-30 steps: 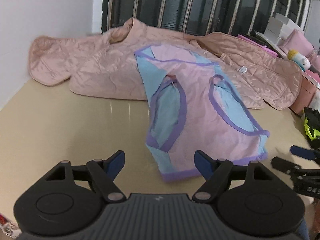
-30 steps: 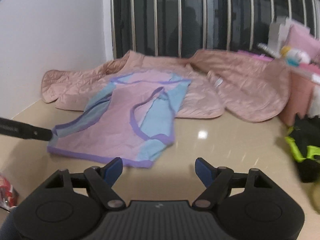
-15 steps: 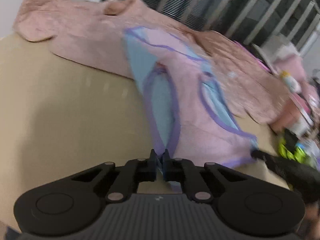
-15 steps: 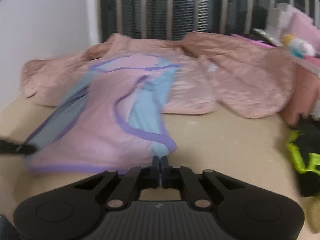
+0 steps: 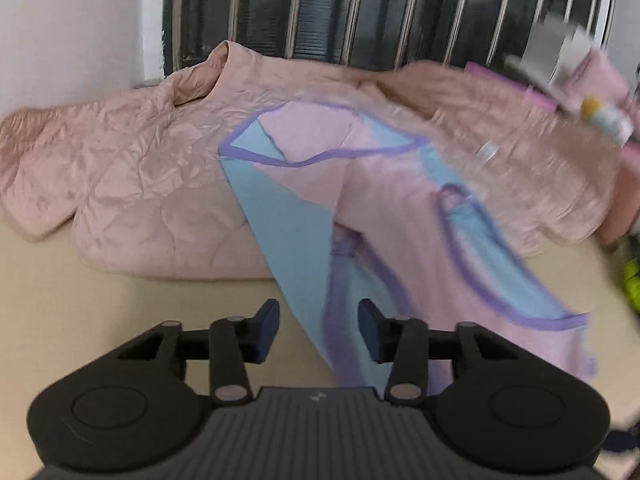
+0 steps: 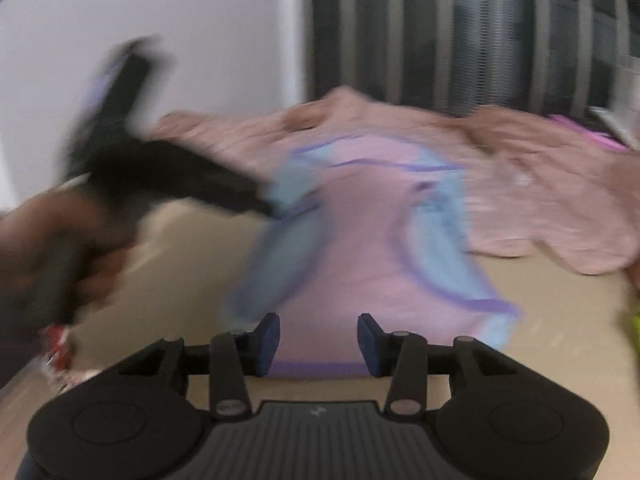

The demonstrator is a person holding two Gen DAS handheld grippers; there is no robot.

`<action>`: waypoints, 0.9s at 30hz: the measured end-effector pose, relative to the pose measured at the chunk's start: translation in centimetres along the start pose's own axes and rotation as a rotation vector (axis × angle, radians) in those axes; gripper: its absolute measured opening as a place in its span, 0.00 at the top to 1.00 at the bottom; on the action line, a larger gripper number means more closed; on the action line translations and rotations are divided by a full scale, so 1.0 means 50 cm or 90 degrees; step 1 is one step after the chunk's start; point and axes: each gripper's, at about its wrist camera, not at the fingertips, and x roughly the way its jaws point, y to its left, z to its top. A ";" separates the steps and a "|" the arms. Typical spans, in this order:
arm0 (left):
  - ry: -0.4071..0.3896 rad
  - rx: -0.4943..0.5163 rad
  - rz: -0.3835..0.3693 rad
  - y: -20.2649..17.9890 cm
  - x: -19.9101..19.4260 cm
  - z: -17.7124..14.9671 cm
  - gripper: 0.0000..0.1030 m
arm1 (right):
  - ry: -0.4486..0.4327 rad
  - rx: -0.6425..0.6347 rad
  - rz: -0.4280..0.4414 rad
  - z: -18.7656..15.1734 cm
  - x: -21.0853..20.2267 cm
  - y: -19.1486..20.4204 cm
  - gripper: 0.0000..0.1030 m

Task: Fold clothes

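Beige tabletop [image 5: 80, 300], glossy. Quilted dusty-pink jacket [image 5: 132, 184] spread wide across the far side, in front of the dark barred window [image 5: 360, 12].

Pink sleeveless top with light-blue side panels and purple trim [image 5: 404, 216] lies partly on the jacket's near edge, hem end draped toward the near side of the table. Neckline far; armholes show as purple loops. Left blue panel looks creased and twisted; the cloth is not flat. Right wrist view is motion-blurred, so fine folds there are unreadable.

Left gripper [image 5: 319, 322]: fingers apart, the near left edge of the top between them, nothing clamped. Right gripper [image 6: 319, 332]: fingers apart, over the near hem, nothing clamped.

Risks (judgement):
- Top overlaps the jacket; a deep pinch at the far end could catch both layers and drag the jacket.
- Smooth table, thin fabric: a one-sided pull could slide the whole garment instead of folding it.
- Twisted left panel could lock a wrinkle into the fold.
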 end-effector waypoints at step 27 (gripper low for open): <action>-0.039 -0.080 0.062 0.086 0.021 0.058 0.44 | 0.081 0.037 -0.171 -0.080 -0.096 -0.137 0.78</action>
